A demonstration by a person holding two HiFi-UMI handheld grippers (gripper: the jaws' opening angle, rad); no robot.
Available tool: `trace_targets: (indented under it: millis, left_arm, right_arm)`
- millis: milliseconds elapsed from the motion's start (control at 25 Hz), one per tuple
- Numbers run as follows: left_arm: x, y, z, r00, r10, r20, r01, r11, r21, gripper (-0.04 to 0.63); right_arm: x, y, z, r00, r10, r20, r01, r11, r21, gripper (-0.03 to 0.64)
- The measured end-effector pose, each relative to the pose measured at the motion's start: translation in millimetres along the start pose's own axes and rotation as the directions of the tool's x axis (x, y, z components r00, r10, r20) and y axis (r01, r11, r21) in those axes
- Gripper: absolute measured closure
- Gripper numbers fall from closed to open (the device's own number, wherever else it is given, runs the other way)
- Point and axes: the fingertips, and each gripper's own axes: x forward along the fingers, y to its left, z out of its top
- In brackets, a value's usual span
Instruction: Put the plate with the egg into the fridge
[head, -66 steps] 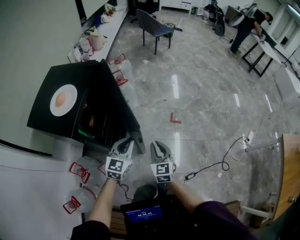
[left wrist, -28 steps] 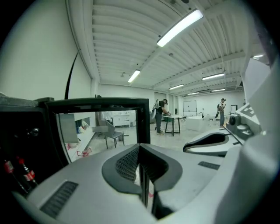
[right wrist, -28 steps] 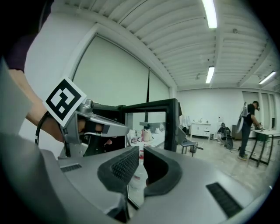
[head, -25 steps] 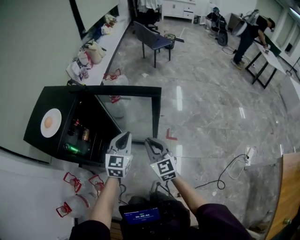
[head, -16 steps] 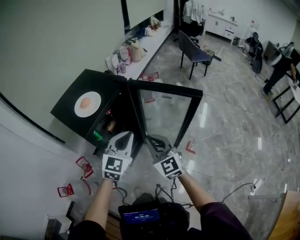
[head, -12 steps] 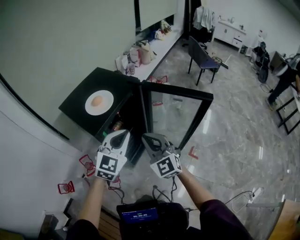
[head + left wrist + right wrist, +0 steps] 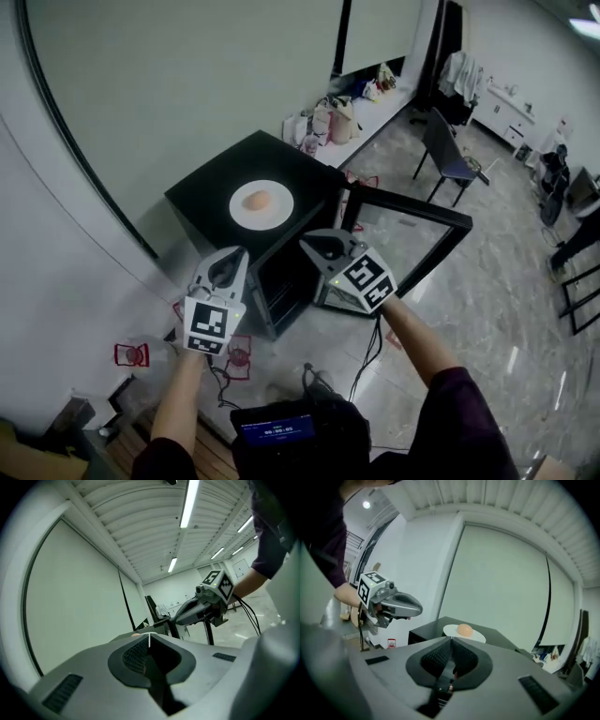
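A white plate (image 7: pixel 261 203) with a brown egg (image 7: pixel 256 200) lies on top of the black fridge (image 7: pixel 208 190). The fridge's glass door (image 7: pixel 412 234) stands open to the right. My left gripper (image 7: pixel 232 258) is shut and empty, just below and left of the plate, near the fridge's front corner. My right gripper (image 7: pixel 309 240) is shut and empty too, close to the plate's right side above the open front. In the right gripper view, the egg (image 7: pixel 464 629) and plate (image 7: pixel 477 636) sit just beyond my shut tips (image 7: pixel 451 639). The left gripper (image 7: pixel 396 604) hangs at the left.
A dark chair (image 7: pixel 450 155) stands on the glossy floor behind the door. Bags crowd a white counter (image 7: pixel 328 112) along the wall. Red-handled clear containers (image 7: pixel 131 354) and cables (image 7: pixel 370 347) lie on the floor by the fridge. A person (image 7: pixel 581 234) is at the far right.
The fridge door has swung open. Both grippers have risen from in front of the door toward the fridge top, and the plate now sits close ahead of them.
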Motion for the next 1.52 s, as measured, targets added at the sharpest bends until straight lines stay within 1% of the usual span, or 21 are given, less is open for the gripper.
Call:
trace_targets:
  millis: [40,120,200,240,320,400,480,520,560,600,640,680,840,920,1040,1120,1160,1360,1520]
  left_arm:
    - [-1,8,-2,1.000,0.029,0.003,-0.029,0.999,-0.026,0.584]
    - [1,19,-6,0.997,0.081,0.005,-0.080,0.994,-0.072,0.584]
    - [7,24,-10,0.992,0.128,-0.004,-0.128,0.987,-0.092,0.584]
    - [10,24,-11,0.989,0.150,-0.012,-0.150,0.984,-0.090,0.584]
    - [18,19,-12,0.982,0.186,-0.032,-0.188,0.980,-0.071,0.583]
    - [26,12,-12,0.973,0.225,-0.057,-0.227,0.974,-0.028,0.583]
    - [37,5,-11,0.960,0.270,-0.075,-0.267,0.963,0.043,0.581]
    - [44,2,-12,0.955,0.285,-0.084,-0.278,0.957,0.080,0.581]
    - [51,-2,-13,0.952,0.291,-0.095,-0.280,0.953,0.115,0.569]
    - [57,-6,-16,0.949,0.295,-0.107,-0.279,0.949,0.143,0.554]
    - [62,-9,-18,0.946,0.303,-0.115,-0.283,0.945,0.165,0.548]
    - [65,-11,-20,0.941,0.315,-0.121,-0.290,0.939,0.185,0.546]
    - [70,-10,-24,0.922,0.360,-0.144,-0.315,0.912,0.262,0.540]
    - [70,-7,-22,0.916,0.373,-0.147,-0.325,0.906,0.272,0.529]
    - [71,-3,-21,0.915,0.372,-0.154,-0.321,0.905,0.279,0.511]
    - [72,-4,-23,0.918,0.362,-0.163,-0.305,0.906,0.293,0.497]
    - [71,-5,-25,0.919,0.357,-0.169,-0.296,0.906,0.303,0.492]
    - [67,-13,-40,0.919,0.332,-0.212,-0.245,0.903,0.354,0.457]
    - [59,-13,-43,0.918,0.333,-0.218,-0.232,0.893,0.385,0.449]
  right_arm:
    - [8,-12,0,0.998,0.040,-0.048,-0.039,0.999,0.026,0.607]
    - [27,-33,0,0.983,0.116,-0.141,-0.111,0.993,0.043,0.606]
    - [48,-54,-2,0.959,0.182,-0.219,-0.179,0.983,0.031,0.606]
    - [59,-63,-5,0.941,0.218,-0.260,-0.217,0.976,0.033,0.606]
    - [80,-81,-11,0.896,0.292,-0.334,-0.289,0.955,0.060,0.606]
    - [98,-95,-14,0.848,0.344,-0.403,-0.348,0.935,0.067,0.604]
    - [114,-104,-19,0.787,0.385,-0.482,-0.415,0.909,0.047,0.603]
    - [122,-107,-23,0.752,0.406,-0.519,-0.452,0.891,0.042,0.591]
    - [130,-109,-27,0.718,0.423,-0.552,-0.484,0.874,0.040,0.563]
    - [138,-111,-31,0.691,0.435,-0.578,-0.508,0.860,0.040,0.551]
    - [145,-113,-34,0.670,0.443,-0.596,-0.526,0.850,0.040,0.549]
    - [152,-114,-35,0.656,0.450,-0.606,-0.540,0.841,0.039,0.551]
    - [175,-108,-38,0.610,0.489,-0.624,-0.594,0.803,0.049,0.549]
    - [181,-106,-39,0.577,0.519,-0.630,-0.612,0.786,0.087,0.551]
    - [186,-104,-39,0.530,0.560,-0.637,-0.633,0.761,0.143,0.549]
    - [186,-102,-40,0.509,0.574,-0.641,-0.645,0.748,0.158,0.551]
    - [186,-101,-41,0.504,0.578,-0.642,-0.649,0.744,0.160,0.551]
    - [187,-90,-37,0.507,0.571,-0.646,-0.664,0.736,0.130,0.551]
    - [185,-77,-33,0.509,0.562,-0.652,-0.675,0.730,0.102,0.551]
